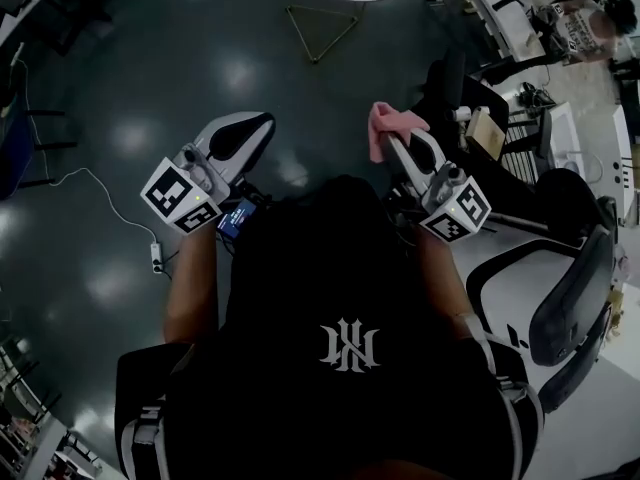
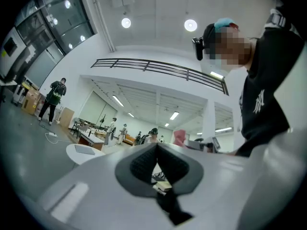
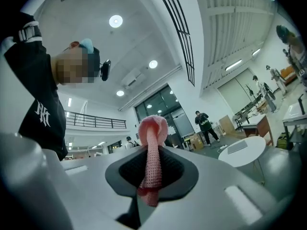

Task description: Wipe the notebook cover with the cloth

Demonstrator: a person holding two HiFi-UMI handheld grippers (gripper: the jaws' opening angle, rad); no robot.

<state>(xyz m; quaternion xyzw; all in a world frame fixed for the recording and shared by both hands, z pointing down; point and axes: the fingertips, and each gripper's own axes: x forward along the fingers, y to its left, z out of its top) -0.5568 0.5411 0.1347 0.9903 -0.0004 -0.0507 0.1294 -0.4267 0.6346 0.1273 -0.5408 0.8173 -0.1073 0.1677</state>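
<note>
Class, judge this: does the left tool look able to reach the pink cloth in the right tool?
Probably yes: only open air separates the left tool from the cloth, which sticks out beyond the right tool. The left jaws are together and would need opening first.

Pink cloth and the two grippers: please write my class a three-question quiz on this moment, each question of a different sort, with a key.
1. True or false: the left gripper holds the pink cloth.
2. Choose one. The right gripper has its jaws: A) wide apart and empty; B) shut on the cloth; C) shut on a pen.
3. Fill in the blank: in the head view, the surface seen behind the cloth is the dark, shiny ___.

Key: 1 false, its jaws are together with nothing between them; 2 B; 3 floor.
</note>
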